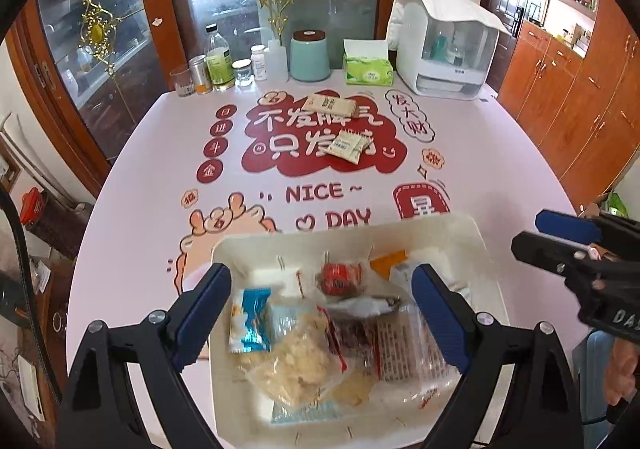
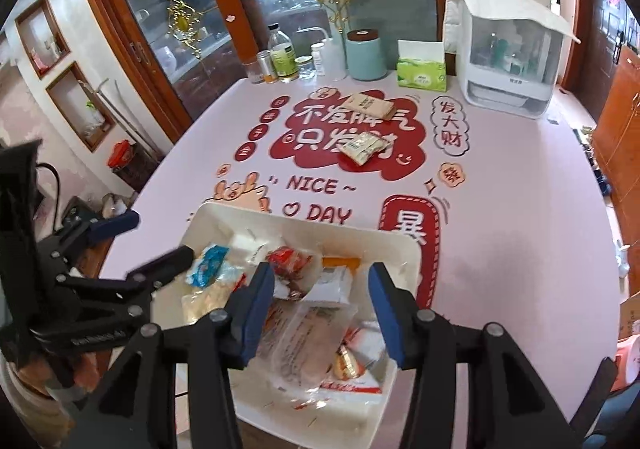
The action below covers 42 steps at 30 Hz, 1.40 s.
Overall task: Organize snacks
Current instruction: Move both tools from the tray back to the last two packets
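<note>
A white tray [image 1: 360, 227] [image 2: 224, 209] near the table's front edge holds several snack packets: a blue one [image 1: 250, 323], a clear bag of pale crisps [image 1: 296, 365], a red wrapped sweet [image 1: 340, 277] and a clear printed packet [image 2: 304, 341]. My left gripper [image 1: 322, 317] hangs open over the tray, straddling the pile without touching it. My right gripper [image 2: 323, 315] is open above the tray's right half, its pads clear of the packets below. Further back on the table lie a beige packet [image 1: 329, 105] [image 2: 370, 105] and small white packets [image 1: 347, 145] [image 2: 364, 147].
Along the table's far edge stand bottles and jars [image 1: 218, 63], a teal canister [image 1: 310, 55], a green tissue box [image 1: 368, 69] and a white appliance [image 1: 444, 53]. Glass doors rise behind them. Wooden cabinets [image 1: 568, 89] are at the right.
</note>
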Each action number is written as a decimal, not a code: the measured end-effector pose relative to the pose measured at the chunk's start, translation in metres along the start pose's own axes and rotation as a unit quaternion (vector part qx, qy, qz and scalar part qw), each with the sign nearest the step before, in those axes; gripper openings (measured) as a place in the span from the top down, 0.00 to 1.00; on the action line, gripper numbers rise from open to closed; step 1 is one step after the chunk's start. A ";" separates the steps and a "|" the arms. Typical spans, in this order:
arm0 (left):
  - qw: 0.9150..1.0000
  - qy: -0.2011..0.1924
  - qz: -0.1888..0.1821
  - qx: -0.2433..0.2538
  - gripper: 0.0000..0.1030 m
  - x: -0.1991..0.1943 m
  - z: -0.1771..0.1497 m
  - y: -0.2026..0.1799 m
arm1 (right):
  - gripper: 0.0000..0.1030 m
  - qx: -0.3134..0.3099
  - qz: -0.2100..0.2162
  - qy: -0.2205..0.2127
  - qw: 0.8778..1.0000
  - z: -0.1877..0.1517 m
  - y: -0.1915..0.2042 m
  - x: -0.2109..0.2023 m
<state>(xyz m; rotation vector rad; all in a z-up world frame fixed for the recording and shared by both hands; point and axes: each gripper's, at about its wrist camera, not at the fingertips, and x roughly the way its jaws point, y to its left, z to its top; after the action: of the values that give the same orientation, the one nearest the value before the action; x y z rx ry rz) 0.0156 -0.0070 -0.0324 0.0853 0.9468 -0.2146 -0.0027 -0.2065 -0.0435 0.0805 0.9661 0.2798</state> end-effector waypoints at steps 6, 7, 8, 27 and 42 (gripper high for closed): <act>1.000 -0.008 -0.015 0.026 0.11 0.014 0.041 -0.004 | 0.52 0.001 -0.018 0.003 1.000 0.019 -0.014 0.017; 0.999 -0.009 -0.021 0.033 0.11 0.018 0.050 -0.006 | 0.52 0.003 -0.020 0.004 1.000 0.022 -0.016 0.019; 0.999 -0.010 -0.027 0.038 0.11 0.021 0.057 -0.008 | 0.52 0.006 -0.019 0.004 1.000 0.027 -0.020 0.023; 0.994 0.075 -0.054 0.053 0.11 0.255 0.196 -0.035 | 0.43 -0.001 -0.055 -0.003 0.999 0.205 -0.120 0.128; 0.991 0.132 -0.028 0.011 0.44 0.380 0.177 -0.046 | 0.43 0.067 -0.038 0.034 0.996 0.251 -0.189 0.271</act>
<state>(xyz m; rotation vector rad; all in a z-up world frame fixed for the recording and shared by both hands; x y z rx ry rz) 0.3612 -0.1363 -0.2373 0.1091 1.2115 -0.2696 0.3859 -0.3010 -0.1543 0.1579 1.0527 0.1480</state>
